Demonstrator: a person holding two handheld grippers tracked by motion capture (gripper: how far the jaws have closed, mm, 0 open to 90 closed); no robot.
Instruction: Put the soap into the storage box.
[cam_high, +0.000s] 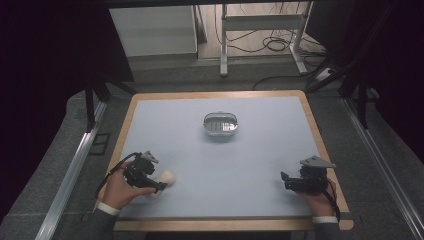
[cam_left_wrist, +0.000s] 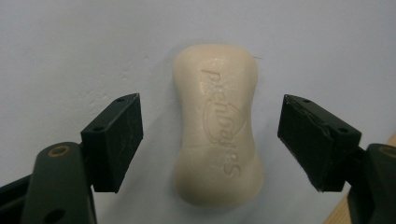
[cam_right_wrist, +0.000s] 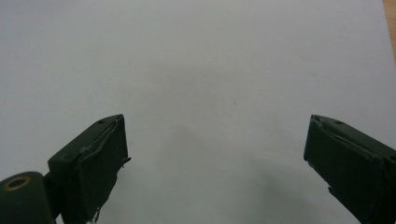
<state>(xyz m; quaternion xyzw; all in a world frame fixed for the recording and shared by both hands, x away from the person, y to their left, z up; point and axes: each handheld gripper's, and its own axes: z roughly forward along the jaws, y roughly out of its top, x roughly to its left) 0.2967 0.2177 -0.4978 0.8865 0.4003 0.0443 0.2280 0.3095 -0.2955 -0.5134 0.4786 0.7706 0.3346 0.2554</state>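
- Pale blue matting covers the table (cam_high: 260, 165), whose wooden rim shows round the edge; a grey floor with cables lies beyond.
- Far to the near-left of the soap dish (cam_high: 220, 125), the left gripper (cam_high: 159, 184) stoops over a cream soap bar (cam_left_wrist: 217, 126), which lies flat on the table.
- Its jaws stand apart, one on each side of the bar's narrowed waist, with a gap on both sides; nothing is pinched yet.
- I judge the bar hard and fairly light but slick, and its rounded edges could squirt out of a grip, so the waist, squarely across, is the best hold.
- Near-right of the soap dish, the right gripper (cam_high: 284, 178) hovers over bare table, jaws wide and empty.
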